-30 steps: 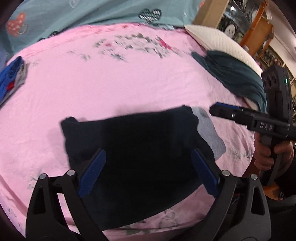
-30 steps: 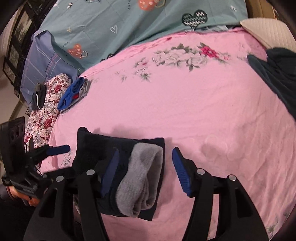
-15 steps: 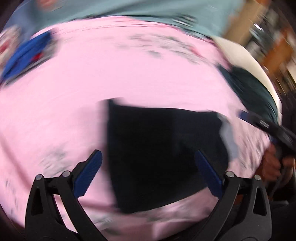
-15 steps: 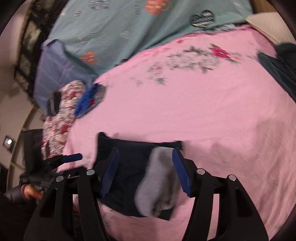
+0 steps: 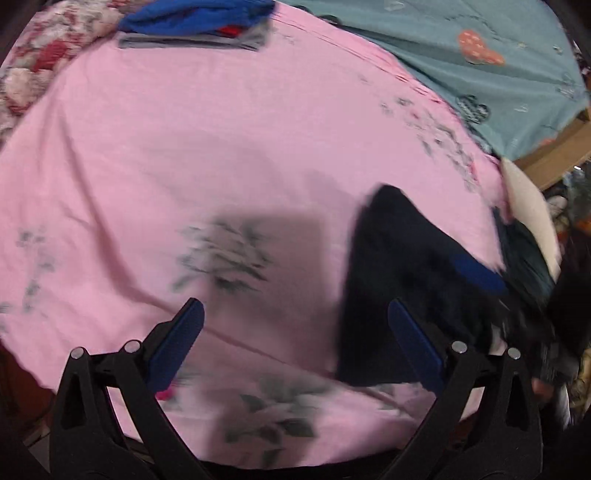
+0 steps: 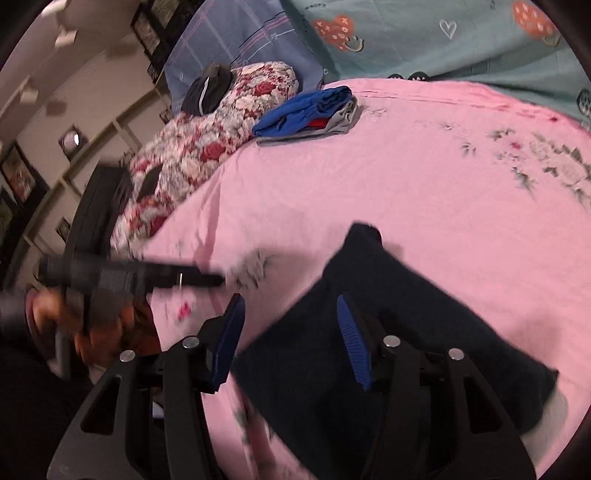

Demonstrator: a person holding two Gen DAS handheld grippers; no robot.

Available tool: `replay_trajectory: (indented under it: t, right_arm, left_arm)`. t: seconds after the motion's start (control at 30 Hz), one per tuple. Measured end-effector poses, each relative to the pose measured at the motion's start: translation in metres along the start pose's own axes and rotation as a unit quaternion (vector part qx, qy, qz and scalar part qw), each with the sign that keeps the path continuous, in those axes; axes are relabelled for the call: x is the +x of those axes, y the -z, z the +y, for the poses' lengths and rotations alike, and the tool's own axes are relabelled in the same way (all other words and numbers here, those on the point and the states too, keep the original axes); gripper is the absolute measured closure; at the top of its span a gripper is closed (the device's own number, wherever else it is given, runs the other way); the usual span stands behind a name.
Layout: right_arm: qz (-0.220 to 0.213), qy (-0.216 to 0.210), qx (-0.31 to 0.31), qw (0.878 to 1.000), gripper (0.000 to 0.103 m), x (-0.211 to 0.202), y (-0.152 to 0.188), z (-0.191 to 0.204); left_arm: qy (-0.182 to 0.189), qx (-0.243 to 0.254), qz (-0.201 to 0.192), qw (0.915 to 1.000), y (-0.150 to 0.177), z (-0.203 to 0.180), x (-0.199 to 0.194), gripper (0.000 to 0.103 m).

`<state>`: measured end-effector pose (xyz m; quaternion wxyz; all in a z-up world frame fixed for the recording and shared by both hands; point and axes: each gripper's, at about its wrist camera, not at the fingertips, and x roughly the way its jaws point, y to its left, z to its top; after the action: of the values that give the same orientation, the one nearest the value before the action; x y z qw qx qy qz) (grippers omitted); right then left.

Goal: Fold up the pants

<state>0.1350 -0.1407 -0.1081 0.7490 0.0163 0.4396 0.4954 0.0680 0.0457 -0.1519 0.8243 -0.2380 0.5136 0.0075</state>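
Observation:
The dark navy pants [image 6: 391,332] lie folded in a compact block on the pink floral bedsheet [image 6: 406,177]; they also show at the right of the left wrist view [image 5: 399,288]. My right gripper [image 6: 291,332] is open, low over the pants' left edge, with nothing between its fingers. My left gripper [image 5: 295,332] is open over bare sheet, the pants just beyond its right finger. The left gripper also shows as a blurred dark bar at the left of the right wrist view [image 6: 155,275].
A folded blue, red and grey clothes stack [image 6: 310,114] lies at the far side of the sheet, also in the left wrist view [image 5: 199,22]. A red floral quilt [image 6: 207,147], a teal patterned cover [image 5: 480,66], a dark green garment and cream pillow [image 5: 532,229] border the bed.
Both cameras have swung left, with motion blur. The pants have shifted from between my left fingers to their right side. The right gripper's fingers now frame the pants' left edge.

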Motion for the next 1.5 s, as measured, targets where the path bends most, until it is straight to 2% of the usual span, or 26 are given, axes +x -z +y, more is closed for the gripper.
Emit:
replay_trajectory:
  t: [0.1, 0.13, 0.17, 0.2, 0.23, 0.27, 0.33, 0.37, 0.43, 0.47, 0.53, 0.6, 0.63, 0.73, 0.77, 0.9, 0.97, 1.03, 1.07, 1.13, 1.23, 1.3, 1.4, 1.5]
  right_arm:
    - [0.001, -0.045, 0.051, 0.998, 0.05, 0.026, -0.03, -0.027]
    - [0.016, -0.067, 0.069, 0.995, 0.05, 0.039, -0.038, -0.037]
    - [0.039, -0.088, 0.097, 0.991, 0.05, 0.058, -0.044, -0.051]
    - [0.058, -0.084, 0.115, 0.988, 0.054, 0.07, -0.047, -0.065]
    - [0.071, -0.061, 0.128, 0.987, 0.067, 0.082, -0.05, -0.079]
    - [0.068, -0.046, 0.148, 0.986, 0.067, 0.087, -0.053, -0.096]
    - [0.045, 0.011, 0.195, 0.98, 0.065, 0.079, -0.056, -0.119]
    - [0.027, -0.022, 0.225, 0.974, 0.065, 0.07, -0.058, -0.125]
    - [0.011, -0.092, 0.235, 0.968, 0.065, 0.057, -0.06, -0.116]
    - [0.021, -0.107, 0.209, 0.972, 0.065, 0.054, -0.061, -0.102]
    - [0.053, -0.099, 0.157, 0.981, 0.065, 0.057, -0.058, -0.077]
    - [0.078, -0.04, 0.116, 0.989, 0.065, 0.059, -0.052, -0.058]
    - [0.07, -0.017, 0.086, 0.994, 0.065, 0.052, -0.049, -0.043]
    - [0.06, -0.001, 0.006, 0.998, 0.065, 0.028, -0.033, -0.005]
    - [0.064, 0.013, -0.039, 0.997, 0.065, 0.022, -0.022, 0.016]
    - [0.114, 0.054, -0.162, 0.979, 0.065, 0.027, 0.025, 0.068]
    - [0.134, 0.065, -0.186, 0.971, 0.065, 0.034, 0.045, 0.079]
    - [0.143, 0.094, -0.204, 0.964, 0.065, 0.044, 0.055, 0.084]
    - [0.152, 0.116, -0.222, 0.956, 0.065, 0.046, 0.063, 0.086]
    - [0.169, 0.14, -0.248, 0.944, 0.065, 0.055, 0.071, 0.092]
    - [0.179, 0.168, -0.261, 0.934, 0.058, 0.057, 0.075, 0.091]
    - [0.185, 0.199, -0.278, 0.921, 0.058, 0.063, 0.078, 0.09]
    - [0.191, 0.22, -0.308, 0.906, 0.058, 0.073, 0.081, 0.093]
    - [0.192, 0.233, -0.327, 0.896, 0.058, 0.082, 0.082, 0.096]
  left_arm:
    - [0.02, 0.041, 0.019, 0.9988, 0.008, -0.025, 0.024, 0.003]
    - [0.019, 0.055, 0.03, 0.9979, 0.012, -0.03, 0.033, 0.003]
    - [0.008, 0.072, 0.051, 0.9961, 0.018, -0.034, 0.047, 0.009]
    - [-0.005, 0.094, 0.049, 0.9943, 0.023, -0.038, 0.053, 0.01]
    - [-0.019, 0.126, 0.042, 0.991, 0.03, -0.045, 0.056, 0.01]
    - [-0.027, 0.141, 0.042, 0.9887, 0.033, -0.048, 0.057, 0.01]
    - [-0.033, 0.157, 0.042, 0.9861, 0.037, -0.052, 0.055, 0.01]
    - [-0.028, 0.149, 0.045, 0.9874, 0.037, -0.05, 0.052, 0.013]
    - [-0.021, 0.13, 0.024, 0.991, 0.035, -0.043, 0.035, 0.015]
    - [-0.018, 0.127, 0.013, 0.9917, 0.034, -0.04, 0.028, 0.015]
    - [-0.022, 0.121, -0.002, 0.9924, 0.033, -0.033, 0.013, 0.015]
    - [-0.034, 0.112, -0.017, 0.9929, 0.028, -0.023, -0.001, 0.013]
    - [-0.043, 0.101, -0.023, 0.9936, 0.024, -0.014, -0.008, 0.013]
    - [-0.054, 0.059, -0.025, 0.9965, 0.011, 0.015, -0.021, 0.013]
    - [-0.058, 0.047, -0.026, 0.9969, 0.007, 0.022, -0.023, 0.013]
    - [-0.067, 0.035, -0.032, 0.9966, -0.01, 0.033, -0.029, 0.013]
    - [-0.054, 0.032, -0.031, 0.9975, -0.015, 0.035, -0.031, 0.012]
    - [-0.039, 0.033, -0.024, 0.9984, -0.022, 0.035, -0.03, 0.011]
    - [-0.037, 0.035, -0.021, 0.9985, -0.032, 0.029, -0.028, 0.01]
    - [-0.025, 0.043, -0.017, 0.9986, -0.035, 0.028, -0.024, 0.01]
    - [-0.007, 0.05, -0.008, 0.9987, -0.035, 0.031, -0.018, 0.01]
    - [0.0, 0.05, -0.005, 0.9987, -0.033, 0.033, -0.015, 0.01]
    - [0.014, 0.052, 0.004, 0.9986, -0.03, 0.033, -0.011, 0.01]
    - [0.025, 0.054, 0.01, 0.9982, -0.027, 0.033, -0.009, 0.01]
